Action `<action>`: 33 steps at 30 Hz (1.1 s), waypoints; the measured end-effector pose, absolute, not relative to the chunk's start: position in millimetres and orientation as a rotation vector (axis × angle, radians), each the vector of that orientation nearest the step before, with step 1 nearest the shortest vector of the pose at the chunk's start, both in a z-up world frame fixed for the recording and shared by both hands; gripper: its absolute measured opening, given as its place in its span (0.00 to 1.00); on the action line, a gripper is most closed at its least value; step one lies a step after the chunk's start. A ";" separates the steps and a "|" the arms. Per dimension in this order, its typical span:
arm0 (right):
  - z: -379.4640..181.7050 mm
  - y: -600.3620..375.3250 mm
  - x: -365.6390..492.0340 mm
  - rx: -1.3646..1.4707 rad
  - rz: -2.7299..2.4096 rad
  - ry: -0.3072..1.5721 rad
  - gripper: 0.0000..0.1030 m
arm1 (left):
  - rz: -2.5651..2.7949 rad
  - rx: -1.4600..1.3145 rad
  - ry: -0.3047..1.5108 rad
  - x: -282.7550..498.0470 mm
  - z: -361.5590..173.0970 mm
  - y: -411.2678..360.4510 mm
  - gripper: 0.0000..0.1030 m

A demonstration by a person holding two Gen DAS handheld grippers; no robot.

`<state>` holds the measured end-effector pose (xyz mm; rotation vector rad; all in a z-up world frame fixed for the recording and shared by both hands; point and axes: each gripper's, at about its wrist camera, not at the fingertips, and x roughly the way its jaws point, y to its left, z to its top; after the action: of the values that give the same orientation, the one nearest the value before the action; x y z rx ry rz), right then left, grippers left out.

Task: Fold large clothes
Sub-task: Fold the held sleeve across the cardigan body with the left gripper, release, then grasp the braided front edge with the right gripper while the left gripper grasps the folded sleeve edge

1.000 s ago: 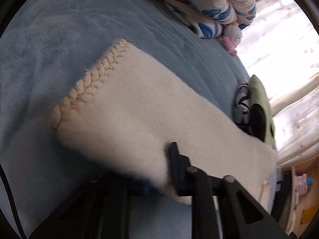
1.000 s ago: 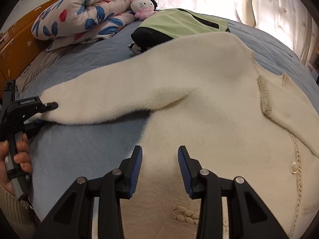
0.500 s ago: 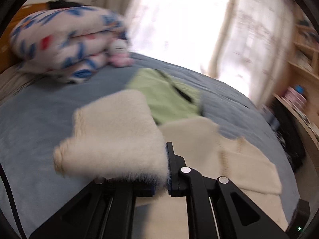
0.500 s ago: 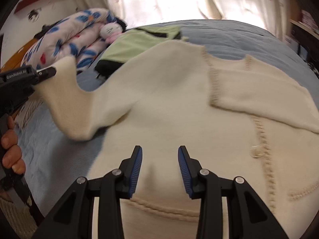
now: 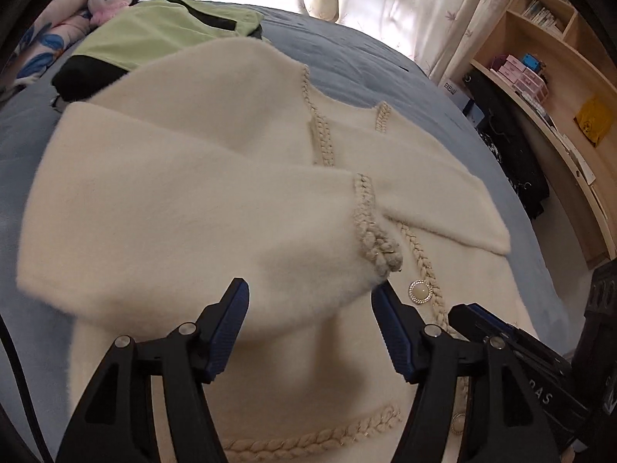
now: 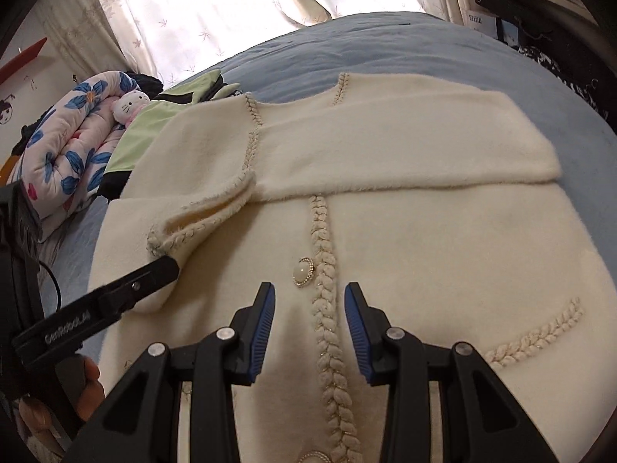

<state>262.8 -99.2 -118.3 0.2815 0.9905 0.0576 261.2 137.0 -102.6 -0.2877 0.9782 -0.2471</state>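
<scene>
Across the blue bed (image 6: 385,38), the fluffy cream braided-trim cardigan (image 6: 424,231) lies flat; left gripper (image 5: 308,328), jaws opening, should drop its sleeve cuff (image 5: 370,223) squarely toward three o'clock, while right gripper (image 6: 308,320) hovers unclenched, empty.

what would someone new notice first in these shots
A fluffy cream cardigan with braided trim covers most of the blue bed, both sleeves folded across its chest. The left gripper is opening around one sleeve cuff. A floral quilt and cat plush lie behind.

Cream fuzzy cardigan (image 6: 424,231) lies face-up on the blue bed (image 6: 385,38), buttoned, braided trim down the front, both sleeves folded across its chest.
</scene>
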 end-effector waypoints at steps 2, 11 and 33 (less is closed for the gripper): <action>-120.3 -94.5 265.1 0.289 0.087 1.000 0.37 | -0.233 -0.287 0.965 250.9 -98.6 139.2 0.63; -115.2 -70.8 291.6 0.362 0.226 1.031 0.62 | -0.143 -0.340 0.895 210.5 -78.9 198.6 0.65; -15.9 -35.7 355.9 0.047 0.329 0.805 0.13 | -0.034 -0.344 0.839 202.5 -73.3 236.6 0.65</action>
<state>355.9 -35.7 -15.9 0.0471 0.8054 0.3286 202.5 236.6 -73.3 -0.3443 0.8392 -0.0338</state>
